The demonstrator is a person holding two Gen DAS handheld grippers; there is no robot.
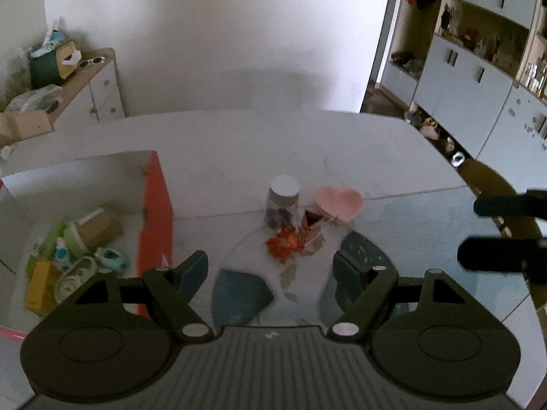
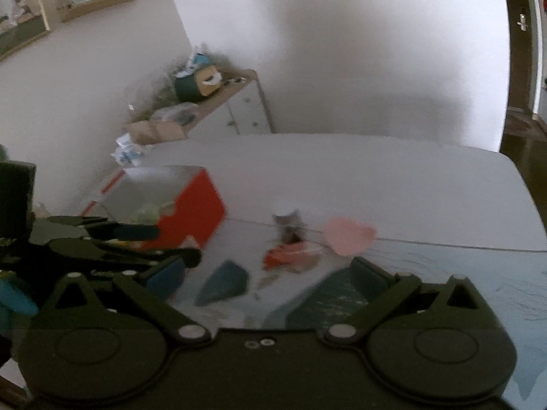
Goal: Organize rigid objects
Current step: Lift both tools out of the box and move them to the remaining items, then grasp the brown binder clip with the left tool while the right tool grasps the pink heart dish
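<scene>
The left gripper (image 1: 271, 266) and right gripper (image 2: 268, 273) both hovered over the counter (image 1: 393, 157) with fingers spread apart, holding nothing. Just beyond lay orange scraps (image 1: 285, 244), then a clear jar (image 1: 283, 205) beside a pink heart-shaped dish (image 1: 338, 201). Left stood a red-sided box (image 1: 155, 218) holding assorted items.

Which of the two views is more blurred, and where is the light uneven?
Right wrist view: strong motion blur, so the jar and pink heart dish smear. Left wrist view: sharper, jar readable. Both views: a soft grey shadow darkens the wall, and fisheye distortion bends the table edge.
</scene>
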